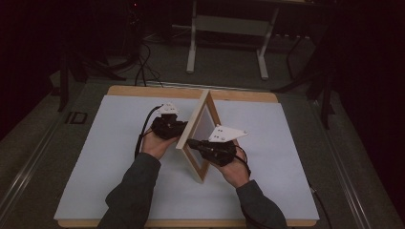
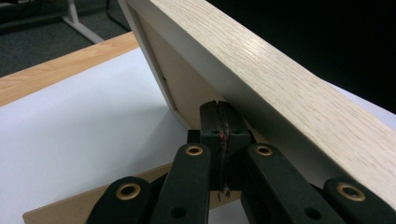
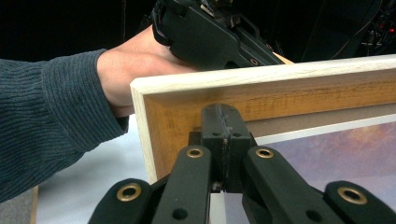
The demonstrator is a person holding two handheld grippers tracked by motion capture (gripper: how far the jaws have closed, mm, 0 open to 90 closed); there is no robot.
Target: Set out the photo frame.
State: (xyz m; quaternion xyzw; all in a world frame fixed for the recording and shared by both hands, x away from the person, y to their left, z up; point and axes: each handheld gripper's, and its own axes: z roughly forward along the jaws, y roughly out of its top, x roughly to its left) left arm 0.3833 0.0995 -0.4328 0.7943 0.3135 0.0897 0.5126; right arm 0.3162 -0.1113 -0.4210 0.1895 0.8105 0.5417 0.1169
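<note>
Both pairs of black jaws were pressed together with nothing pinched between them. On the left gripper [image 2: 219,140], the closed tips met the back of the light wooden picture frame [image 1: 203,102] just beneath its oak-grained rail. On the right gripper [image 3: 224,140], the closed tips lay against the frame's inner wooden border, at about nine o'clock from the purplish picture [image 3: 336,154] behind it. From above, the frame stood on edge near the middle of the white-covered wooden table [image 1: 119,157], tilted, with the left gripper at its nine o'clock and the right gripper at its four o'clock. A grey ribbed sleeve [image 3: 42,121] covered the left forearm.
</note>
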